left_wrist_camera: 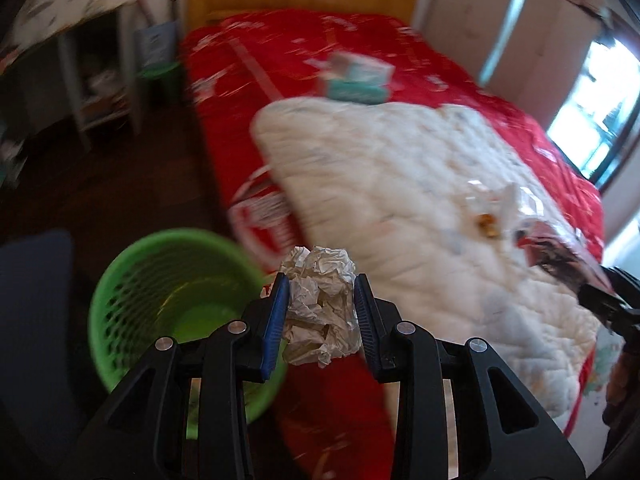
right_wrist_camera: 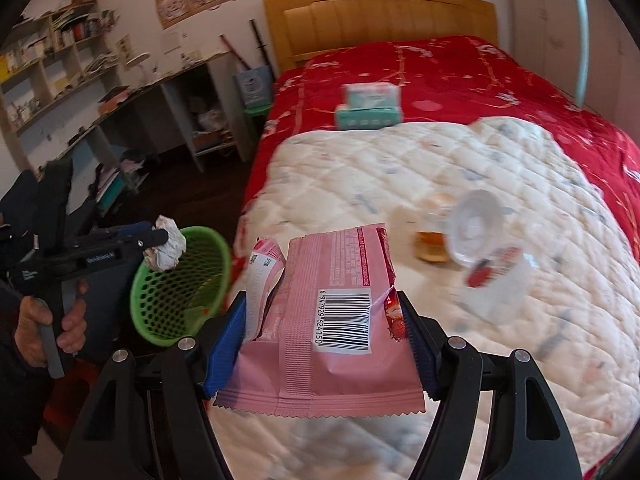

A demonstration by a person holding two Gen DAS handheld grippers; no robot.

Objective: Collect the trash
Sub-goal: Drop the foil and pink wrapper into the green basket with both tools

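My left gripper (left_wrist_camera: 320,284) is shut on a crumpled white paper ball (left_wrist_camera: 320,304), held in the air beside the bed, just right of the green mesh basket (left_wrist_camera: 132,292) on the floor. From the right wrist view that paper ball (right_wrist_camera: 168,250) hangs over the basket's rim (right_wrist_camera: 176,236). My right gripper (right_wrist_camera: 324,300) is shut on a pink snack wrapper (right_wrist_camera: 332,320) with a barcode, above the white quilt (right_wrist_camera: 500,184). On the quilt lie a clear plastic cup (right_wrist_camera: 496,280), its lid (right_wrist_camera: 476,224) and a bit of food (right_wrist_camera: 430,246).
A teal tissue box (right_wrist_camera: 370,106) sits on the red bedspread (right_wrist_camera: 460,76) farther up the bed. A desk with shelves (right_wrist_camera: 120,116) lines the left wall across dark floor. A blue chair (left_wrist_camera: 36,280) stands left of the basket. A person's hand (right_wrist_camera: 48,320) grips the left tool.
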